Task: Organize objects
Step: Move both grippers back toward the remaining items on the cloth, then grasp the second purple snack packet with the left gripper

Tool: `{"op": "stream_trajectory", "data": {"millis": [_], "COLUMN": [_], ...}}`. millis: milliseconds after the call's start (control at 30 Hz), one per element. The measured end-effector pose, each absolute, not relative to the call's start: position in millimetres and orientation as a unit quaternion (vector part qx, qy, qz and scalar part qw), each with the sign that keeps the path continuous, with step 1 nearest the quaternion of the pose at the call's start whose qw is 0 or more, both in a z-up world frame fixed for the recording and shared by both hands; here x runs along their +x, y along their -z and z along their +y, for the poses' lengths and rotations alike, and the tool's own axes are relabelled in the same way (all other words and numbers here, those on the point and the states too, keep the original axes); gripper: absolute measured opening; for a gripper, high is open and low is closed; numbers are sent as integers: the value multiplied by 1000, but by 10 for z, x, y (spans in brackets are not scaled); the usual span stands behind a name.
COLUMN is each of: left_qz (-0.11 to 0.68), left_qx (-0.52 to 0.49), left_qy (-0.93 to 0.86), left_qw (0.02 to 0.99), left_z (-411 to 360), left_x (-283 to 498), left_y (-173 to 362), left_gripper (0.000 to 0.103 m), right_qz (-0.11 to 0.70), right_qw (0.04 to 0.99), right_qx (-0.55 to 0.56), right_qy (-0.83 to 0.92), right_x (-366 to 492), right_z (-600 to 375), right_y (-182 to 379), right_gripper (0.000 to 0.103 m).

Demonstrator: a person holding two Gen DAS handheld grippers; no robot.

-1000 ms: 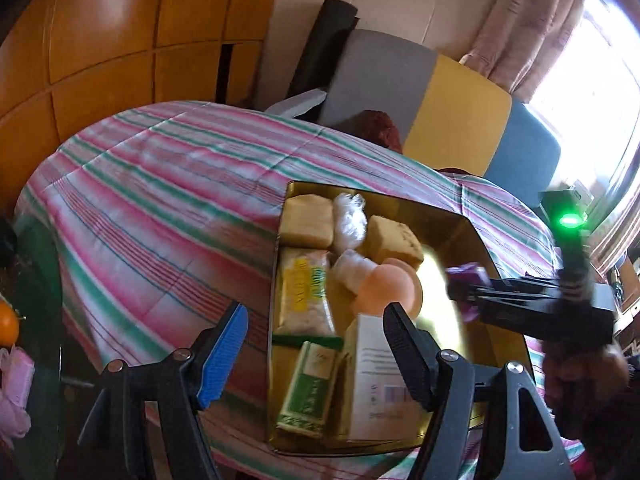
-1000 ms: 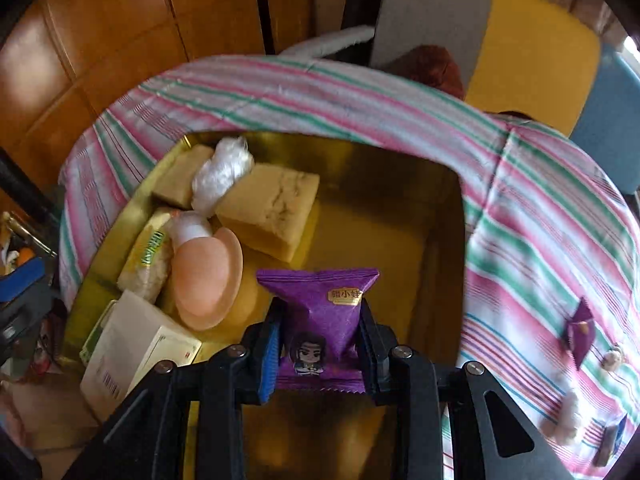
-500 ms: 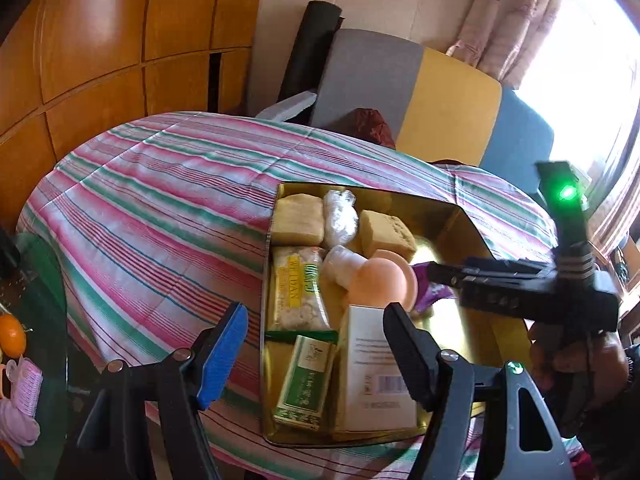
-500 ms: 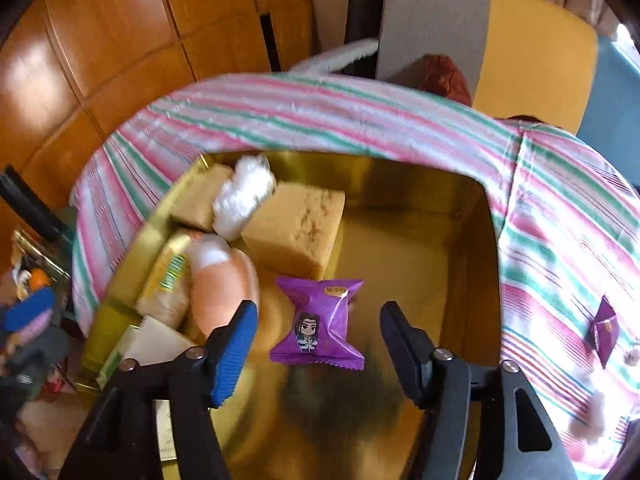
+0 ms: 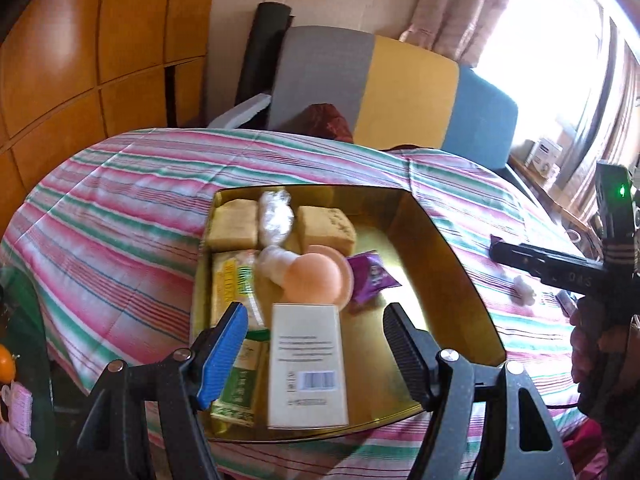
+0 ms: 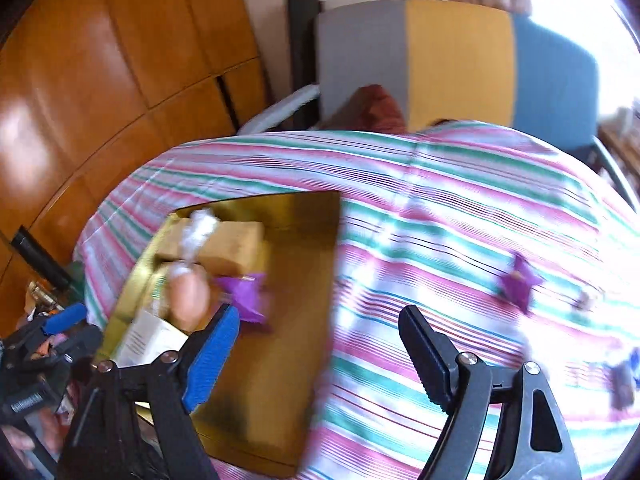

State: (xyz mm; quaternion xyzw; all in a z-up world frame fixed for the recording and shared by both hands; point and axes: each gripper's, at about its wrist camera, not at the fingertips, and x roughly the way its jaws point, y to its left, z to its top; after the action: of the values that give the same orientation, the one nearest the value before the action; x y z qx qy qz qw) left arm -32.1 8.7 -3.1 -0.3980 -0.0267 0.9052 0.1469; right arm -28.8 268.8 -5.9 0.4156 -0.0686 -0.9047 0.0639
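My right gripper [image 6: 320, 350] just spread, empty over striped cloth [image 6: 440, 216], purple packet [image 5: 372, 278] lying in gold tray [image 5: 440, 248], my left gripper [image 5: 314, 346] spread, empty

The tray [image 5: 436, 236] sits on the surface [image 5: 120, 200], with a chair [image 5: 400, 92] behind the surface's far edge. Inside the tray, two blocks [image 5: 234, 230] flank a wrapped bundle [image 5: 275, 216] along the far wall; before them lie a long packet [image 5: 234, 280] at the left, a round object [image 5: 316, 278] in the middle and a snack pouch [image 5: 372, 278] to its right, with a box [image 5: 306, 364] nearest the camera. To the right of the tray, a second pouch [image 6: 520, 282] lies on the surface, well apart from it.
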Motion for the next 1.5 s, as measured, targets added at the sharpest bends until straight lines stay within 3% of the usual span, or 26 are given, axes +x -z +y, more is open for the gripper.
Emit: {"op": "stream_trajectory", "data": {"millis": [533, 600, 767, 900, 1200, 1500], "left_qz": [26, 34, 59, 73, 76, 102], "left_qx": [-408, -407, -403, -407, -451, -482], "left_qy": [-886, -884, -873, -860, -822, -796], "left_qw": [217, 229, 267, 298, 341, 353], "left_z": [836, 953, 1331, 1681, 2470, 3098], "left_x": [-385, -388, -405, -447, -721, -950], "left_y": [-86, -118, -189, -201, 0, 290], "left_gripper": [71, 67, 65, 63, 49, 45], "right_qz": [-111, -117, -174, -226, -233, -251], "right_qw": [-142, -168, -220, -226, -210, -232], "right_qx": [416, 414, 413, 404, 406, 421], "right_qy": [891, 887, 867, 857, 858, 840], "right_x": [275, 331, 544, 609, 568, 609], "right_z": [4756, 5006, 5539, 5713, 5667, 5776], "right_y": [57, 109, 355, 413, 428, 516], "right_gripper": [85, 85, 85, 85, 85, 85]}}
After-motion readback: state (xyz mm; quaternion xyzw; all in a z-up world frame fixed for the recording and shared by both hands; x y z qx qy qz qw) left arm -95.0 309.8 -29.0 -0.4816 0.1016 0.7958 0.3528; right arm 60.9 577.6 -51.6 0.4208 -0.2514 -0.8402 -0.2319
